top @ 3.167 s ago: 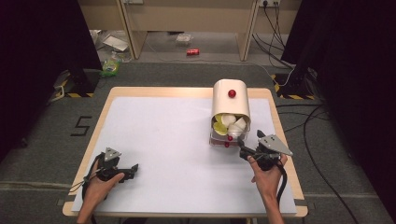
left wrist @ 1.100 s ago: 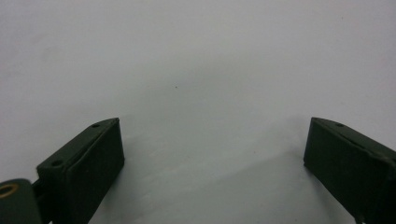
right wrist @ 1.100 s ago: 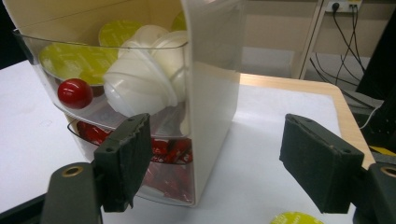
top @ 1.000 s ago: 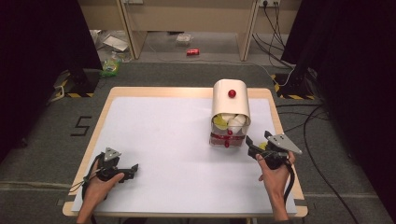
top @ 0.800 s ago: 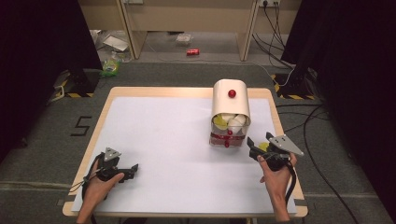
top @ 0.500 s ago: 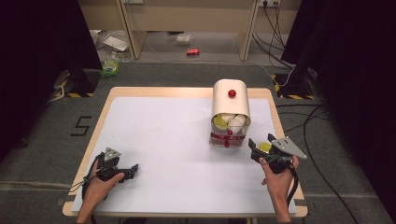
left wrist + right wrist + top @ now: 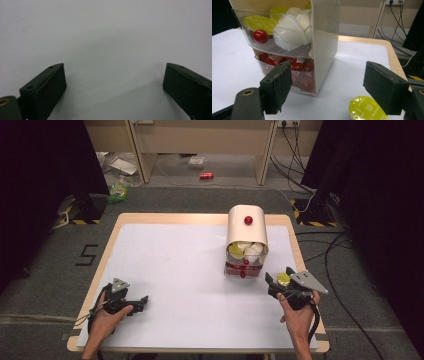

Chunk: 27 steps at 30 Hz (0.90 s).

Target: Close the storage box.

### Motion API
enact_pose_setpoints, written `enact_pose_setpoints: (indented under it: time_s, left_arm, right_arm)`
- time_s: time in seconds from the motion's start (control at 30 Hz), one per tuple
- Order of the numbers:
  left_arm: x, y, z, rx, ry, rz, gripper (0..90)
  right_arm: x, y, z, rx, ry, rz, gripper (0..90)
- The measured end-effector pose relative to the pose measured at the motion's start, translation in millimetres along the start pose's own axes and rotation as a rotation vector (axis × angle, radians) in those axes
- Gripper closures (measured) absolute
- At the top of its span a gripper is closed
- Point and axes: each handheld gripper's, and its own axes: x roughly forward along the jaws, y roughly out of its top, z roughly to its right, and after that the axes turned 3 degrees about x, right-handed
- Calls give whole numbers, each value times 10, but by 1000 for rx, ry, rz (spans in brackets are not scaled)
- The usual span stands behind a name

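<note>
- The green-lidded capsule [image 7: 367,112] lies flat on the table [image 7: 170,255] between the jaws of the right gripper [image 7: 332,87], close against the right-hand jaw; it is round, with no long axis.
- Those jaws have just been opening and no pad presses on it.
- The drawer box [image 7: 246,240] stands ahead and left.
- The left gripper [image 7: 112,85] is open, well apart.
- The capsule's lower edge is cut off.

**Dim room around a lit table**

Grey carpet [image 7: 200,195] lies beyond the tongs. Wooden furniture legs [image 7: 141,150] stand at the far wall, a red can [image 7: 206,175] between them. Black curtains [image 7: 40,175] flank both sides; cables [image 7: 345,270] trail rightward.
</note>
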Motion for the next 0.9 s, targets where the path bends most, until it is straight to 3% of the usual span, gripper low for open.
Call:
enact_pose_setpoints:
  time_s: [0.53,0.9]
  left_arm:
    - [-2,0,-1,1,-1,-1,40]
    - [-2,0,-2,1,-1,-2,40]
  right_arm:
    - [-208,-102,28,7,-6,-1,228]
    - [-258,-170,13,3,3,-19,219]
